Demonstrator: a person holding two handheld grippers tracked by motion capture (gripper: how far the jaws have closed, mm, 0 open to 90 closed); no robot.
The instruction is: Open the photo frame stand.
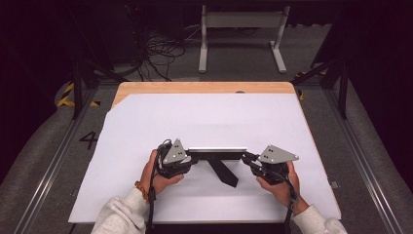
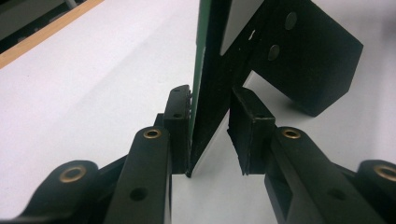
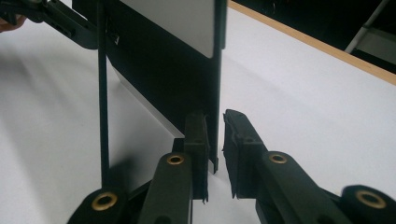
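Both my left gripper (image 2: pixel 212 133) and right gripper (image 3: pixel 215 149) straddle the standing picture frame (image 1: pixel 217 154) with jaws spread, so any nudge could topple it off its stand (image 1: pixel 223 171).

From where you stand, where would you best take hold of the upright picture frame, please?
Grip the picture frame by its thin side edges, a hand-held gripper coming in from each end. It stands on edge with a rear prop, so the ends are free and narrow enough for the jaws.
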